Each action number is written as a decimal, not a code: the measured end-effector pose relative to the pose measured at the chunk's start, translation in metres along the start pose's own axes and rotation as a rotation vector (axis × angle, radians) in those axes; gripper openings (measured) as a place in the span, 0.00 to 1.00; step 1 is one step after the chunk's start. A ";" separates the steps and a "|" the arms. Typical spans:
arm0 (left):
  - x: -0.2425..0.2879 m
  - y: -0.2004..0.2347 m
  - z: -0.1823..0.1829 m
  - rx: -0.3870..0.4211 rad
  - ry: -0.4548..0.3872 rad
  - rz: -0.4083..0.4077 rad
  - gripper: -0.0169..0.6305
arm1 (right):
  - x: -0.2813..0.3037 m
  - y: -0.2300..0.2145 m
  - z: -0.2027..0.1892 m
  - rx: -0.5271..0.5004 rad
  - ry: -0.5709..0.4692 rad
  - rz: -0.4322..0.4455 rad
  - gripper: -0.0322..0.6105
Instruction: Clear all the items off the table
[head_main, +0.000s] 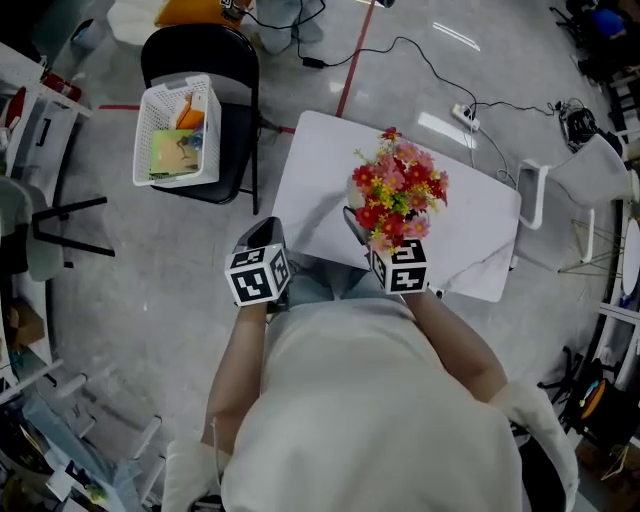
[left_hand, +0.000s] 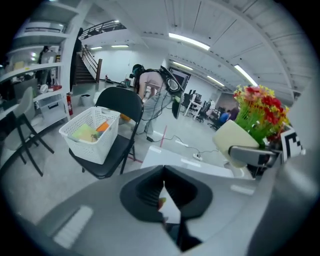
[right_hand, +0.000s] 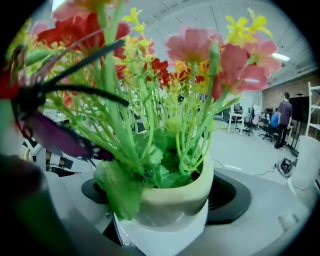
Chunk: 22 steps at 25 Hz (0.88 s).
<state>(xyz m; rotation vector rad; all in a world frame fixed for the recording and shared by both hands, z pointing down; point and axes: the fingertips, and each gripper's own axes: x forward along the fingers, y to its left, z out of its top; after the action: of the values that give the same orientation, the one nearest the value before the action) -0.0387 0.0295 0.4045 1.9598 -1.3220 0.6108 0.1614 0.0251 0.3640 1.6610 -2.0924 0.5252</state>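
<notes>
A: Which step is going on here?

B: The right hand-held gripper (head_main: 385, 250) is clamping the flower pot (right_hand: 172, 200), with its jaws pressing on either side of the cream rim. I'm judging that the pot is hanging just above the near edge of the table (head_main: 310, 190), so this is the carry-away part of the clearing

A: And the other one?

B: The left hand-held gripper (left_hand: 164, 197) is holding its jaws together with nothing between them, just beside the table's near corner

A: What is the next move asking for?

B: I'm guessing the pot is heading to the white basket (head_main: 178, 130) on the black chair (head_main: 200, 45), well apart to the left. That is calling for keeping the pot upright and minding the tall flowers (head_main: 397, 195)

A: Anything hard to read?

B: From the head view the flowers are covering the pot entirely. In the right gripper view the pot is hiding the jaw pads. The things lying in the basket are too small to name, and the person's body is blocking the lower middle of the head view
</notes>
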 end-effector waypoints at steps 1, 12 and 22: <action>-0.004 0.013 0.001 -0.013 -0.006 0.012 0.04 | 0.006 0.012 0.001 -0.005 0.003 0.013 0.87; -0.047 0.131 -0.001 -0.126 -0.050 0.111 0.04 | 0.076 0.140 0.041 -0.068 -0.012 0.167 0.87; -0.070 0.199 -0.005 -0.194 -0.066 0.178 0.04 | 0.114 0.218 0.060 -0.139 0.007 0.276 0.87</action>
<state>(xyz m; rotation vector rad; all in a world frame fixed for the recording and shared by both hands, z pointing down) -0.2497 0.0265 0.4141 1.7320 -1.5479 0.4846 -0.0792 -0.0529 0.3674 1.3007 -2.3108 0.4554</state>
